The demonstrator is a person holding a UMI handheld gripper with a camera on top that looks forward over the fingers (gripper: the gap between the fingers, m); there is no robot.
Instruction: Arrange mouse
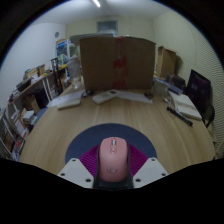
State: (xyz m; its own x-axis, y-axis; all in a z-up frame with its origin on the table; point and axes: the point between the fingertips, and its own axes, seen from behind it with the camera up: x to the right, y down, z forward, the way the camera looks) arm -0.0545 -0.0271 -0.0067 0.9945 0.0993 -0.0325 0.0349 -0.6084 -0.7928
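I count 1 mouse [113, 158], 1 dark mousepad [88, 138], 1 wood desk [60, 130], 1 cardboard box [117, 63] at desk's far edge, approx.

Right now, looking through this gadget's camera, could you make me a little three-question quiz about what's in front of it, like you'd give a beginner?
1. True or false: the pink mouse lies between the gripper fingers.
2. What does the mouse rest on?
A. a bare wooden table
B. a dark round mouse mat
C. a keyboard
3. Fill in: beyond the mat, at the table's far edge, stands a large brown ______.

Key
1. True; the mouse sits between the two white fingers, though whether both press on it cannot be made out.
2. B
3. cardboard box
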